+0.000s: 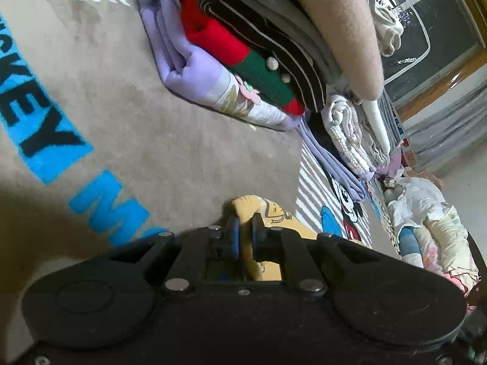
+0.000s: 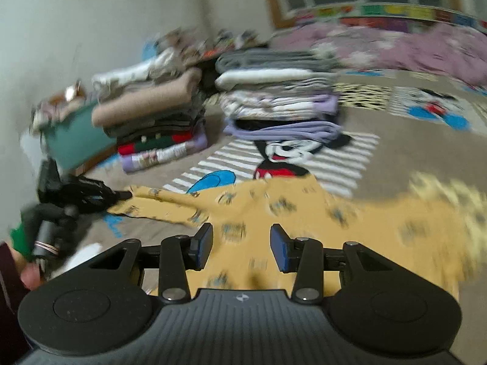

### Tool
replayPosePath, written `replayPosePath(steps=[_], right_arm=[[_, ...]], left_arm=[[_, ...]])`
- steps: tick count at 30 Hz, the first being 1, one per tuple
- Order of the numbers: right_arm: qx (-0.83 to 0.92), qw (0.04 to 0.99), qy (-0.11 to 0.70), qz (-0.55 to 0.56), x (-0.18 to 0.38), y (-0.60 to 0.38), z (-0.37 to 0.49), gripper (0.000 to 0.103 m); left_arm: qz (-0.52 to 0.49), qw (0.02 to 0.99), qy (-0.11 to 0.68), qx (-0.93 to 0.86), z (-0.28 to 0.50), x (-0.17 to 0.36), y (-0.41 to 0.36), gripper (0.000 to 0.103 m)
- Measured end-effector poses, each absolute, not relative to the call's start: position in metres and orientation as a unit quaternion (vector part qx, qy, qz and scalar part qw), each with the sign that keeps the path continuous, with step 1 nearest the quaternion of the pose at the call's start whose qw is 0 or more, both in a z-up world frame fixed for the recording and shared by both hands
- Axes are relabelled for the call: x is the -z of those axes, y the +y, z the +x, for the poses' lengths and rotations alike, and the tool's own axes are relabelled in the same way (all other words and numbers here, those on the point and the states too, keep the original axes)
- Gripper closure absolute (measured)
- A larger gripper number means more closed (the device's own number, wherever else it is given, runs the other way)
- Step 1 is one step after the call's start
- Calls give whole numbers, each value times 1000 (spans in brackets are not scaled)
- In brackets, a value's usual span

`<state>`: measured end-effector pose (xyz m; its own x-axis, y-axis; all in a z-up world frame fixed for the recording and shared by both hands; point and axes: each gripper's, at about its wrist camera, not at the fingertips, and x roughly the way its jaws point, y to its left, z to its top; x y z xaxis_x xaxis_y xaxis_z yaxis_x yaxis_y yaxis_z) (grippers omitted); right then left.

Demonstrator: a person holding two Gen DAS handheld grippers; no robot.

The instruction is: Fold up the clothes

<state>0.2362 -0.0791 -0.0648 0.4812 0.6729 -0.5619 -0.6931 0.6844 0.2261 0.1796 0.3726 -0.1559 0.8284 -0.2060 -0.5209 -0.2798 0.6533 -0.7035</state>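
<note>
Through the left wrist camera we see our left claw point(image 1: 245, 231) clamped tight on a bunched corner of the yellow garment point(image 1: 268, 213), a thin fold of printed cloth pinched between the blue pads. It is held low over the rug point(image 1: 127, 115), which carries blue lettering and a cartoon mouse. We judge this grip serves as an anchor, so the cloth can be drawn flat from the other end. Beyond it, the folded stack point(image 1: 243, 70) sits on the rug with lilac, red, green and striped pieces under a beige one, and a second pile point(image 1: 350, 133) stands just beside it, presumably where finished clothes go.

Through the right wrist camera, which is blurred, our right claw point(image 2: 241, 248) stands partly open, with nothing between its pads; the yellow garment point(image 2: 304, 213) lies on the rug point(image 2: 395, 152) beneath and ahead of it. The garment's long axis runs across the picture, from the narrow end at the left, where the left claw point(image 2: 121, 195) holds it, to the wide, smeared end at the right. So it points leftwards towards the folded stack point(image 2: 158, 121) and the second pile point(image 2: 280, 103). A hand point(image 2: 30, 273) shows at the left edge behind that claw. We judge the cloth is spread but not yet folded.
</note>
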Motion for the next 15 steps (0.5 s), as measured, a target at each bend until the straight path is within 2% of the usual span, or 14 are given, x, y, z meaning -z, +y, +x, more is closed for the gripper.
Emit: replayPosePath(steps=[3, 5, 15], right_arm=[[-420, 838, 337, -87, 62, -44, 276, 53], [-423, 828, 348, -121, 67, -26, 300, 53], [-440, 800, 367, -178, 81, 18, 372, 53]], left_arm=[[-420, 859, 292, -18, 180, 157, 374, 95], [-418, 860, 293, -16, 181, 156, 374, 95], [-418, 857, 300, -2, 183, 156, 378, 95]])
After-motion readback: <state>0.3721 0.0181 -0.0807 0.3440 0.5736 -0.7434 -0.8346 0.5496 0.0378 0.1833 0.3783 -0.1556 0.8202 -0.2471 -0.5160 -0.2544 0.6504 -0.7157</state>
